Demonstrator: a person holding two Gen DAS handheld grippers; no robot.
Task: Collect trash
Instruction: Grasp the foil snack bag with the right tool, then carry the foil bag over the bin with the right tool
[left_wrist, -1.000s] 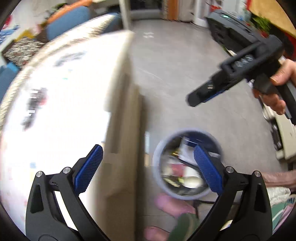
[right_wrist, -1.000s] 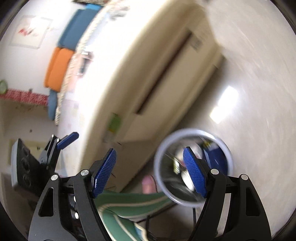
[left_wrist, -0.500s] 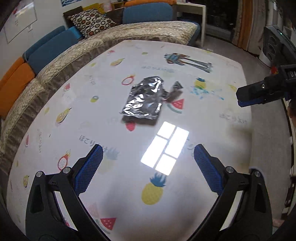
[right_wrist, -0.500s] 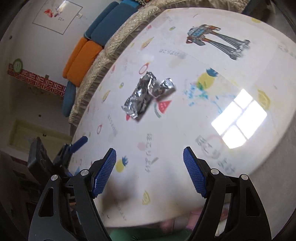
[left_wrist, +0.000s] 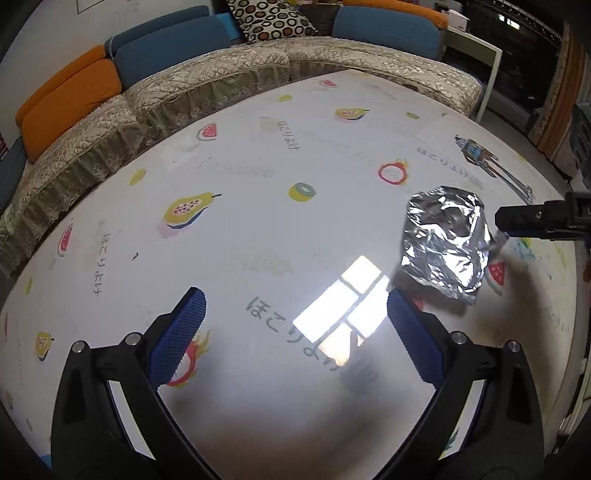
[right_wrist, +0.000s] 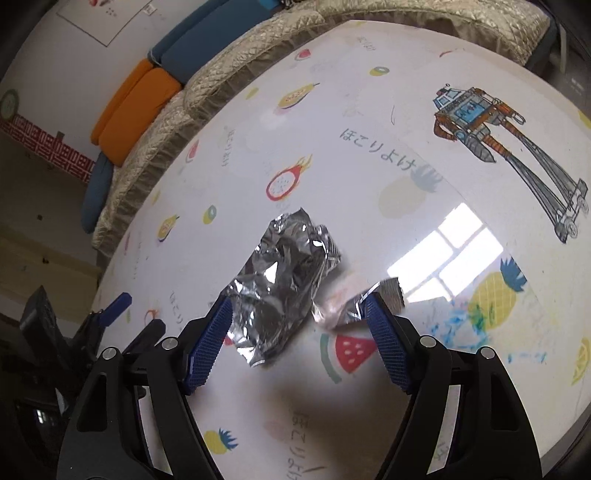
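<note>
A crumpled silver foil wrapper lies on the white fruit-patterned table. My right gripper is open, just above the table, its blue pads on either side of the wrapper's near end. In the left wrist view the wrapper sits to the right, with the right gripper's fingertip beside it. My left gripper is open and empty above the table, left of the wrapper.
A beige quilted sofa with blue and orange cushions runs along the table's far side. The left gripper shows at the left edge of the right wrist view. A robot drawing is printed on the table.
Both grippers swung up from the trash bin on the floor to the tabletop. The right gripper has closed in on the foil wrapper; the left has shifted left of it.
</note>
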